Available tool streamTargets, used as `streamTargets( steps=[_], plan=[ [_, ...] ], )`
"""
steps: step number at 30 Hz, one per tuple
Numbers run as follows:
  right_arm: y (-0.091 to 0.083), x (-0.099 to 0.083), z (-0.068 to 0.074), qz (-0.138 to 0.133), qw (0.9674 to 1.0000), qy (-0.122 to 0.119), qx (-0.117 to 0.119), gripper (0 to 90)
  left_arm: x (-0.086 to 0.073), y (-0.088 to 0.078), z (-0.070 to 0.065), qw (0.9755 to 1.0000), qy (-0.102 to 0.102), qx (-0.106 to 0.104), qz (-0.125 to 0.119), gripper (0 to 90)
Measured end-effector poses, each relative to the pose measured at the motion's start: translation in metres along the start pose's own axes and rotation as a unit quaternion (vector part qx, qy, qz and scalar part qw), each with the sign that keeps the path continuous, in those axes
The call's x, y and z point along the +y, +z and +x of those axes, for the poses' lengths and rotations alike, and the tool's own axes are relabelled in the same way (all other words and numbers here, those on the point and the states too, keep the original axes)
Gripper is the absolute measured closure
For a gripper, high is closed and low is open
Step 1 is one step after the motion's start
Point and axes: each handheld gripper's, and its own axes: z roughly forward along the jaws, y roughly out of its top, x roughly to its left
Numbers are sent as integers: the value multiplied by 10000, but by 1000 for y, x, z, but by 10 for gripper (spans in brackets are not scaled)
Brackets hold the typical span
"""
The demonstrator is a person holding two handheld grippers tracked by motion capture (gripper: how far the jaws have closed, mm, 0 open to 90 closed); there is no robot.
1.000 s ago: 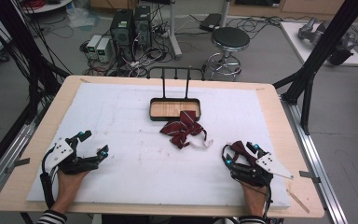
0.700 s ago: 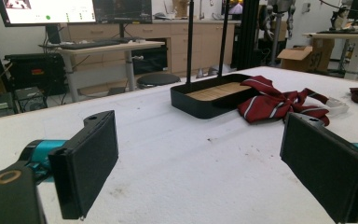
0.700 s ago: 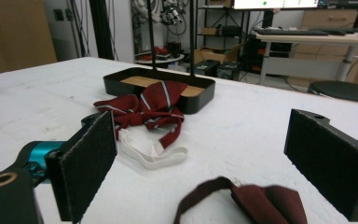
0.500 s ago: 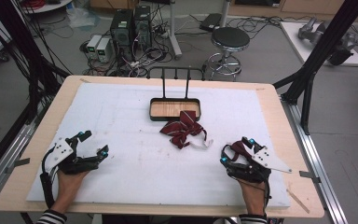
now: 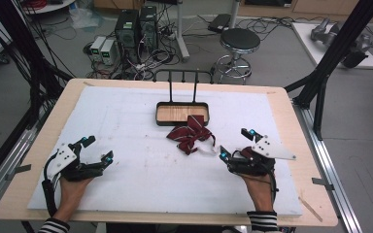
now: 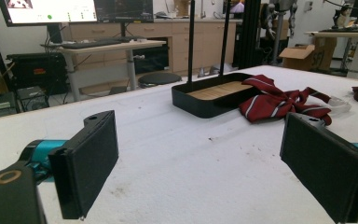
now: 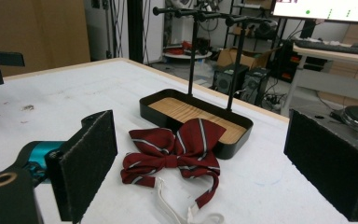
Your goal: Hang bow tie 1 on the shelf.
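Note:
A maroon bow tie [image 5: 189,136] with pale stripes and a white strap lies on the white mat, one wing resting on the front rim of a black tray [image 5: 182,112]. The tray has a wooden floor and a two-post rack with a crossbar. My right gripper [image 5: 234,143] stands open just right of the tie, its jaws wide apart and nothing between them. In the right gripper view the tie [image 7: 172,154] lies ahead between the pads, in front of the tray [image 7: 196,116]. My left gripper [image 5: 98,149] rests open at the front left, far from the tie [image 6: 279,100].
The white mat [image 5: 126,116] covers most of the wooden table [image 5: 281,97]. Beyond the far edge stand a stool [image 5: 240,41] and computer towers [image 5: 136,24] on the floor. Black frame posts rise at both sides of the table.
My right gripper has moved a little forward and left, closer to the bow tie. The left gripper and the tie have stayed put.

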Motion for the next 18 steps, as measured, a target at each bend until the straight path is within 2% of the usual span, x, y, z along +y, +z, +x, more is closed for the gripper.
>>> streamTargets(
  steps=[5, 11, 12, 13, 18],
  plan=[
    [11, 9, 0, 155, 9998, -44, 139, 83, 0, 0, 0, 10000, -4, -4, -2, 118],
    [35, 22, 0, 706, 9972, -58, 239, 84, 0, 0, 0, 10000, -3, -4, -1, 117],
    [35, 22, 0, 706, 9972, -58, 239, 84, 0, 0, 0, 10000, -3, -4, -1, 117],
    [44, 23, -1, 923, 9955, -13, 233, 84, 0, 0, 0, 10000, -4, 3, -5, 117],
    [61, 26, -3, 1138, 9931, 29, 290, 83, 0, 0, 0, 10000, -4, 4, 0, 117]
  ],
)
